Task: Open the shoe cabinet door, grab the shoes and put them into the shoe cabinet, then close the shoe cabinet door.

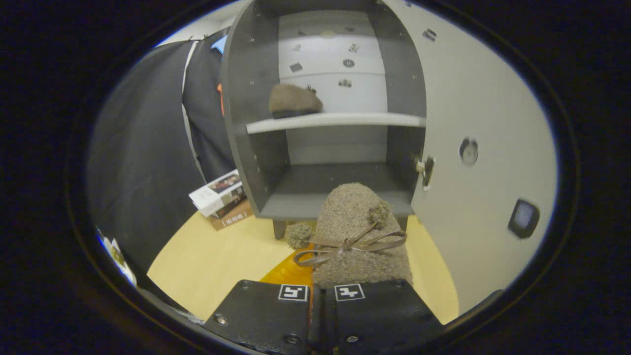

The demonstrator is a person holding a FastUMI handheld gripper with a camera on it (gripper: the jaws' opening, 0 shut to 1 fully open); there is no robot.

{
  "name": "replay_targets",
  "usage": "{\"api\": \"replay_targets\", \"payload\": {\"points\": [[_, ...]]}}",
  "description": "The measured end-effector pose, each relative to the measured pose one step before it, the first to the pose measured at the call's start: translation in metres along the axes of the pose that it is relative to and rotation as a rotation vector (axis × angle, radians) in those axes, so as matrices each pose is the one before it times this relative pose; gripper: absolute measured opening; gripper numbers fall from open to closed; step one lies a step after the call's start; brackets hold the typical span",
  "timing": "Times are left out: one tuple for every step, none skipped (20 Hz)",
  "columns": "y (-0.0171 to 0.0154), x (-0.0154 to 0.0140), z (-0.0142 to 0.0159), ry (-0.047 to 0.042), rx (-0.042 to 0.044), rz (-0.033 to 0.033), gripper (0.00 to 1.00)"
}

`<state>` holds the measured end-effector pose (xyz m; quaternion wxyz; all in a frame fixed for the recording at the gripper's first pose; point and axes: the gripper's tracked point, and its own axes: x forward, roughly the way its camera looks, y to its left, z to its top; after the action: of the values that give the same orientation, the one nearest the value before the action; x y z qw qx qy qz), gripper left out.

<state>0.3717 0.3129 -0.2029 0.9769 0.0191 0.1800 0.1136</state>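
Note:
My gripper [320, 296] is shut on a fuzzy brown shoe [355, 231] with a ribbon bow and pom-poms, its toe pointing toward the cabinet. The grey shoe cabinet [246, 113] stands just beyond, its door [483, 162] swung open to the right. The shoe's toe hangs in front of the lower compartment's floor [335, 190]. A second matching shoe [294, 101] rests at the left of the white upper shelf [340, 121].
A stack of books [223, 199] lies on the pale wooden floor left of the cabinet. Black cloth wall hangs at the left. An orange patch [291, 271] of the floor shows beneath the held shoe. The open door bears a round knob [468, 150].

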Motion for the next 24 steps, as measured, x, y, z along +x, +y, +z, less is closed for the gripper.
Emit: {"api": "replay_targets", "payload": {"points": [[0.0015,-0.00792,0.02093,-0.03116,-0.01239,0.00084,0.07],[0.00056,-0.0074,0.02024,-0.02787,-0.01352,-0.00592,0.07],[0.0001,-0.00503,0.02027,-0.02729,-0.01108,-0.00597,0.07],[0.0018,-0.00488,0.02006,-0.02733,-0.00854,0.00107,0.07],[0.00196,-0.00148,0.02012,-0.02694,-0.00336,0.00402,0.07],[0.00251,0.00069,0.01744,-0.02327,-0.00566,0.00204,0.07],[0.00107,0.00108,0.01672,-0.02259,-0.00795,-0.00235,0.07],[0.00179,0.00292,0.01548,-0.02121,-0.00825,-0.00045,0.07],[0.00024,0.00418,0.01611,-0.02071,-0.01055,0.00116,0.07],[0.00077,0.00583,0.0149,-0.0193,-0.00548,0.00051,0.07],[-0.00024,0.00721,0.01441,-0.01557,0.00198,-0.00009,0.07],[-0.00001,0.00695,0.0127,-0.01054,0.006,-0.00235,0.07],[-0.00108,0.01014,0.01334,-0.01136,0.00655,-0.00258,0.07],[-0.00203,0.00877,0.01223,-0.0102,0.00289,-0.00502,0.07],[-0.00083,0.01145,0.01219,-0.0119,-0.00121,-0.00246,0.07],[-0.00094,0.01177,0.01271,-0.01103,-0.00308,-0.00183,0.07],[-0.0006,0.01171,0.011,-0.00985,-0.00369,-0.00494,0.07],[-0.00197,0.01639,0.00754,-0.00263,-0.01102,-0.00631,0.07],[-0.00113,0.01471,0.00514,-0.00032,-0.00173,-0.00229,0.07],[-0.00125,0.01256,0.00351,0.00132,0.00709,0.00176,0.07],[-0.0032,0.01478,0.00145,0.00403,0.00173,-0.00422,0.07],[-0.0045,0.01547,0.00131,0.00514,-0.00564,-0.0087,0.07],[-0.0049,0.01477,-0.0011,0.00594,-0.00296,-0.01003,0.07],[-0.00501,0.01363,-0.00051,0.01059,0.00042,-0.0086,0.07]]}}
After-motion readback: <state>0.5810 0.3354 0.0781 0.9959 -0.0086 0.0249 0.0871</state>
